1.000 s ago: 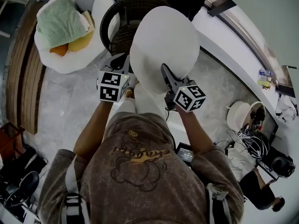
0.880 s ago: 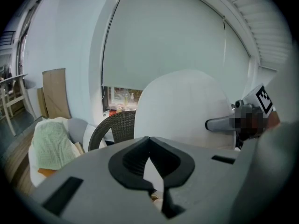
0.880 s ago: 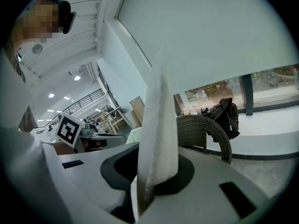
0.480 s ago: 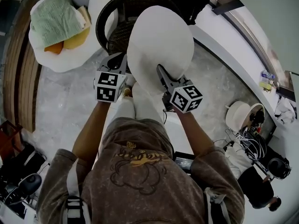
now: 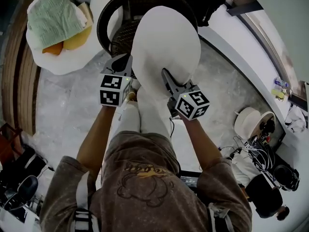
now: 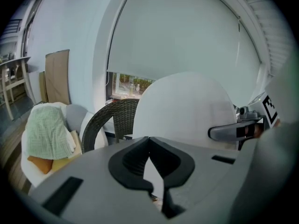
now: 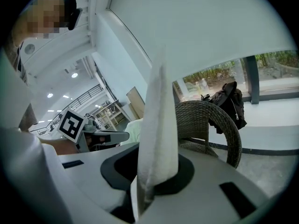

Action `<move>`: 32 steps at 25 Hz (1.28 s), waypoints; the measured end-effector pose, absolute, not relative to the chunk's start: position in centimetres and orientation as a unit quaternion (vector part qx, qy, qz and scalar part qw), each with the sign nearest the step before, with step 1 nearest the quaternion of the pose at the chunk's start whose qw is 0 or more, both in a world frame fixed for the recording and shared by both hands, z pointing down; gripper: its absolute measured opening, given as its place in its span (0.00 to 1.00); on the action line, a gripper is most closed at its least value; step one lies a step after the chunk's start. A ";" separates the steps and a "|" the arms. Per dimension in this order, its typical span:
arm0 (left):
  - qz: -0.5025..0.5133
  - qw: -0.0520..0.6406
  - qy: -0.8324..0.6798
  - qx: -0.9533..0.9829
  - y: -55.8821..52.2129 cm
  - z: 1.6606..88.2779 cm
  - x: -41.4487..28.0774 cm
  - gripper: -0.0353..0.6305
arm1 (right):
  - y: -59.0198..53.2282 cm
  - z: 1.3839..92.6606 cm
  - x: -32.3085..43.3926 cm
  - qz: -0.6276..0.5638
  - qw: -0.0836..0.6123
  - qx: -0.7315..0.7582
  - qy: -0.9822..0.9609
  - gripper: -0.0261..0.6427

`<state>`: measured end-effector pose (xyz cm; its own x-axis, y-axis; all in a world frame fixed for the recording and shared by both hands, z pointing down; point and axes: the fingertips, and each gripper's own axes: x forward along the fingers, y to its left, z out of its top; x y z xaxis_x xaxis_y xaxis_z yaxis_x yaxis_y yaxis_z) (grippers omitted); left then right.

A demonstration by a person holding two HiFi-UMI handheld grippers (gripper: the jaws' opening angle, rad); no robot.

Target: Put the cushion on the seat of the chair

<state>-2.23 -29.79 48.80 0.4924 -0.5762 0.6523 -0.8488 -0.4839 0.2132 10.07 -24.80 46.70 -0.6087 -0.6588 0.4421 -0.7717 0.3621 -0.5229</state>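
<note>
White cushion (image 5: 166, 42) held upright just near of the wicker chair (image 5: 116, 13), not yet on its seat (image 5: 124, 36). Right tongs (image 5: 166, 75) pinch the right edge; left tongs (image 5: 122, 62) are pressed together on the left rim. My guess: light, soft, floppy, so grip opposite edges.

No readable text. Sweatshirt (image 5: 145, 170) print had lettering, too blurred to read. Left cube (image 5: 115, 90) and right cube (image 5: 192, 104) showed square markers only.
</note>
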 end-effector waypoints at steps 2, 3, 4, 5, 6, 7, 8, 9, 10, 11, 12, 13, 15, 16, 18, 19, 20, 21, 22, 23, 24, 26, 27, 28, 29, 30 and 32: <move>0.257 0.268 -0.435 0.820 -30.3 49.6 -2.2 0.06 | -25.5 47.5 10.1 0.360 0.080 0.436 -0.821 0.14; 0.258 0.269 -0.437 0.819 -30.6 50.0 -2.1 0.06 | -25.7 48.0 10.1 0.360 0.081 0.435 -0.821 0.14; 0.258 0.271 -0.438 0.817 -30.8 50.5 -2.1 0.06 | -25.9 48.4 10.1 0.361 0.082 0.435 -0.821 0.14; 0.259 0.272 -0.439 0.816 -31.0 50.9 -2.1 0.06 | -26.1 48.9 10.0 0.362 0.083 0.434 -0.821 0.14; 0.260 0.274 -0.440 0.815 -31.1 51.4 -2.2 0.06 | -26.3 49.3 9.9 0.365 0.084 0.432 -0.821 0.14; 0.261 0.276 -0.440 0.814 -31.2 51.9 -2.2 0.06 | -26.4 49.8 9.9 0.367 0.084 0.430 -0.820 0.14; 0.264 0.278 -0.440 0.812 -31.3 52.4 -2.2 0.06 | -26.5 50.4 9.8 0.370 0.084 0.428 -0.820 0.14; 0.266 0.280 -0.440 0.811 -31.3 53.0 -2.2 0.06 | -26.6 50.9 9.8 0.372 0.085 0.426 -0.820 0.14; 0.268 0.281 -0.441 0.809 -31.3 53.6 -2.3 0.06 | -26.7 51.4 9.8 0.375 0.086 0.424 -0.820 0.14; 0.270 0.283 -0.442 0.807 -31.3 54.2 -2.4 0.06 | -26.8 52.0 9.7 0.377 0.087 0.421 -0.820 0.14; 0.272 0.285 -0.443 0.805 -31.3 54.8 -2.5 0.06 | -26.9 52.6 9.6 0.380 0.089 0.419 -0.820 0.14; 0.275 0.286 -0.443 0.804 -31.3 55.4 -2.7 0.06 | -27.1 53.2 9.5 0.383 0.090 0.416 -0.820 0.14; 0.280 0.288 -0.443 0.801 -31.3 56.7 -3.1 0.06 | -27.4 54.5 9.2 0.389 0.092 0.410 -0.820 0.14; 0.283 0.291 -0.443 0.800 -31.3 57.5 -3.3 0.06 | -27.6 55.1 9.0 0.392 0.093 0.407 -0.820 0.14; 0.287 0.296 -0.445 0.796 -31.2 59.0 -3.7 0.06 | -27.8 56.4 8.6 0.396 0.097 0.400 -0.821 0.14; 0.288 0.298 -0.446 0.794 -31.2 59.7 -3.9 0.06 | -27.9 57.1 8.5 0.399 0.099 0.397 -0.821 0.14; 0.289 0.301 -0.446 0.792 -31.1 60.3 -4.0 0.06 | -28.0 57.7 8.4 0.402 0.100 0.395 -0.820 0.14; 0.291 0.304 -0.445 0.791 -31.1 60.9 -4.0 0.06 | -28.2 58.2 8.3 0.405 0.101 0.394 -0.819 0.14; 0.292 0.306 -0.444 0.790 -31.2 61.5 -4.1 0.06 | -28.4 58.7 8.3 0.409 0.100 0.394 -0.817 0.14; 0.293 0.308 -0.443 0.789 -31.3 62.1 -4.2 0.06 | -28.5 59.1 8.2 0.411 0.099 0.394 -0.816 0.14; 0.294 0.310 -0.442 0.789 -31.4 62.6 -4.2 0.06 | -28.7 59.5 8.1 0.414 0.097 0.394 -0.815 0.14; 0.295 0.313 -0.441 0.788 -31.6 63.5 -4.3 0.06 | -28.9 60.1 7.9 0.419 0.092 0.391 -0.814 0.14; 0.294 0.314 -0.441 0.788 -31.7 63.8 -4.4 0.06 | -29.0 60.2 7.8 0.422 0.089 0.388 -0.815 0.14; 0.293 0.314 -0.441 0.788 -31.8 64.1 -4.4 0.06 | -29.1 60.3 7.6 0.426 0.084 0.384 -0.815 0.14; 0.293 0.314 -0.441 0.788 -31.9 64.3 -4.5 0.06 | -29.2 60.4 7.4 0.429 0.080 0.379 -0.816 0.14; 0.294 0.313 -0.441 0.788 -32.0 64.6 -4.7 0.06 | -29.3 60.6 7.1 0.432 0.075 0.375 -0.817 0.14; 0.297 0.309 -0.439 0.790 -32.3 65.3 -5.1 0.06 | -29.7 61.2 6.5 0.438 0.069 0.365 -0.819 0.14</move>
<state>-5.09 -32.26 65.34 0.4374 -0.5099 0.7407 -0.8772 -0.4235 0.2264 6.48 -29.67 61.20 -0.7245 -0.5364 0.4328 -0.6578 0.3506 -0.6666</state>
